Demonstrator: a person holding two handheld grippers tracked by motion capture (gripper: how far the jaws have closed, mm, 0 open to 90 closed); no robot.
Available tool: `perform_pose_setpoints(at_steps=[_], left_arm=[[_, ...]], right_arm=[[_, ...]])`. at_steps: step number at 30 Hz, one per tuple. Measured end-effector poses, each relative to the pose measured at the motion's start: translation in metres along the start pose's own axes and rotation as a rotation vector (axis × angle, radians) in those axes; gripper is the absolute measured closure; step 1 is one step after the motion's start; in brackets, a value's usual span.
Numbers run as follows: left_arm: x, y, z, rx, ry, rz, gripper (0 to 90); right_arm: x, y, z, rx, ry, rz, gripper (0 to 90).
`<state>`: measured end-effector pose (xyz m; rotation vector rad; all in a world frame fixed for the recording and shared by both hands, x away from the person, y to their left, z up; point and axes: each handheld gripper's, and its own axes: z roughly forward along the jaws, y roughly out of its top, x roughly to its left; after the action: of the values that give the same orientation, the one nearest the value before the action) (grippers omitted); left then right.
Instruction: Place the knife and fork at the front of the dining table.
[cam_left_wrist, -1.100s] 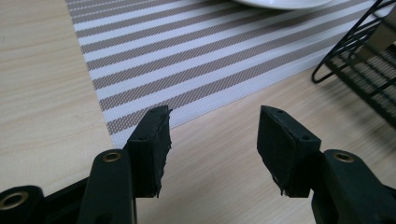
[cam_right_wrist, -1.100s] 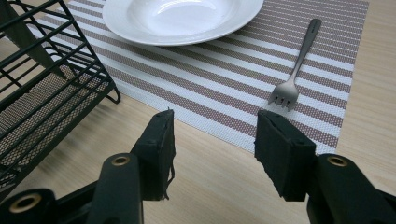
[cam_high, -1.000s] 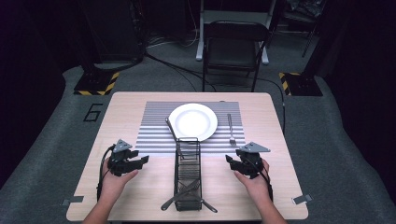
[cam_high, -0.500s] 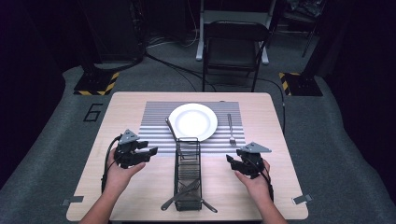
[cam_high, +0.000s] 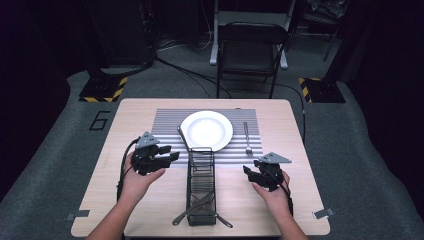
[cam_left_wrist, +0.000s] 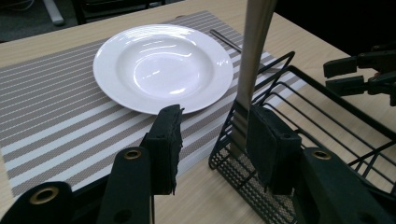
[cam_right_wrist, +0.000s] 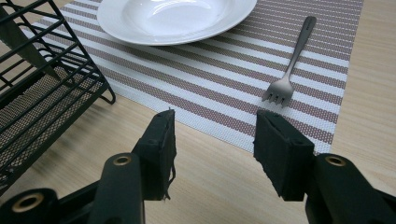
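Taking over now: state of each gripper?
Left gripper: open, jaws just been closing, knife handle between them against one pad.
Right gripper: open, empty.

Our table, from the high view
We see the plate (cam_high: 206, 129) on the placemat (cam_high: 167, 130) at frame centre, the fork (cam_high: 246, 138) to its right, the wire basket (cam_high: 201, 186) below it, and a chair (cam_high: 252, 50) beyond the table (cam_high: 295, 132) at the upper edge

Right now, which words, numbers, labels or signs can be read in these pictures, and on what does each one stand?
"6": one large dark digit on the grey floor mat left of the wooden table, in the high view.
No writing can be read on the white plate, the striped placemat, the fork or the black wire basket.
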<state>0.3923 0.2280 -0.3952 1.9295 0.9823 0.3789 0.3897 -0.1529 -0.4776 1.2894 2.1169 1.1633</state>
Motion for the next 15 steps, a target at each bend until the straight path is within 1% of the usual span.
perform_pose_setpoints(at_steps=[1, 7, 9, 11, 13, 15], left_arm=[[-0.001, 0.001, 0.002, -0.001, -0.003, 0.007, 55.2], [-0.008, 0.006, 0.013, -0.005, -0.029, 0.002, 58.1], [-0.009, 0.007, 0.016, -0.005, -0.035, 0.007, 59.1], [-0.01, 0.007, 0.02, 0.0, -0.043, 0.002, 60.8], [-0.011, 0.008, 0.023, 0.0, -0.048, -0.001, 62.1], [-0.012, 0.008, 0.026, 0.002, -0.048, 0.008, 63.9]], right_arm=[[0.0, 0.0, 0.0, 0.001, 0.0, 0.002, 48.1], [-0.001, -0.001, 0.001, 0.007, 0.002, 0.011, 48.2], [-0.002, -0.001, 0.001, 0.008, 0.004, 0.018, 48.2], [-0.002, -0.001, 0.001, 0.007, 0.004, 0.021, 48.3], [-0.003, -0.001, 0.001, 0.005, 0.005, 0.023, 48.3], [-0.003, -0.001, 0.001, 0.003, 0.005, 0.022, 48.3]])
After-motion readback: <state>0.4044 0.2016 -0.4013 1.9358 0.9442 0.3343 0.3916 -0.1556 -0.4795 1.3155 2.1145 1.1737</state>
